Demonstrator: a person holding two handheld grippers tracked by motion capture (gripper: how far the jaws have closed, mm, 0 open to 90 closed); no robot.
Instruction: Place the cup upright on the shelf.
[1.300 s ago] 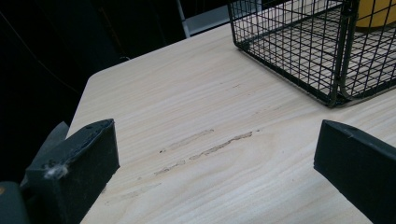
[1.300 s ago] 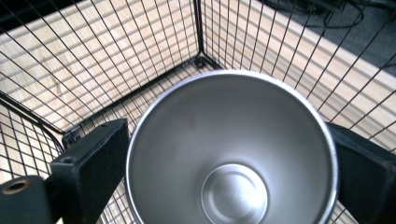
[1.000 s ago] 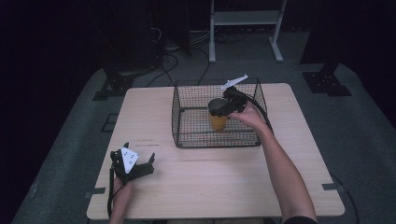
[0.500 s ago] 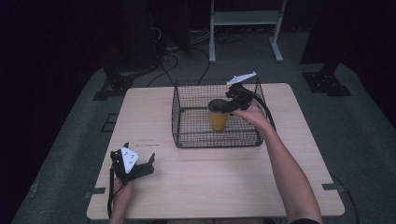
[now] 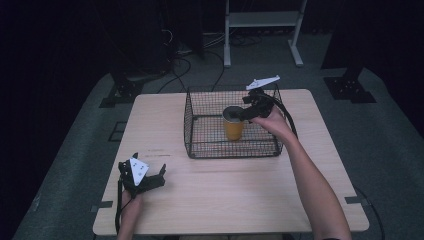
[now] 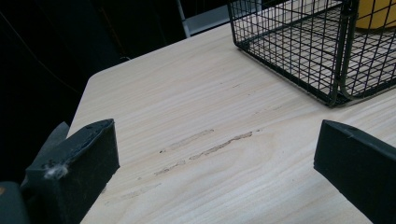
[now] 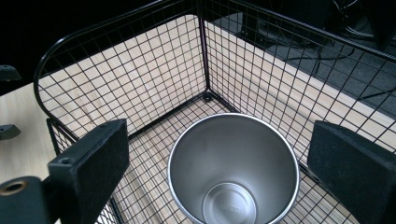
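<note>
Orange on the outside and bare steel within, the cup [image 5: 233,126] stands inside the black wire basket [image 5: 200,145], right of the basket's middle and nearer its right wall than its left. It is the one thing in the basket; through the mesh floor the pale wooden table [image 5: 220,195] shows. The cup stands upright, its long axis vertical and its open mouth facing up; it tapers from a wide rim to a narrower base. In the right gripper view its inside is dull silver with a round flat bottom, and nothing lies in it [image 7: 233,170]. The right tool [image 5: 246,111] hangs just above the cup's rim, over the basket's right half, its jaws spread wide and gripping nothing, one on either side of the cup's mouth. The left tool [image 5: 157,176] rests on the table well clear of the basket's near left corner, jaws likewise wide apart with only bare wood between them.
</note>
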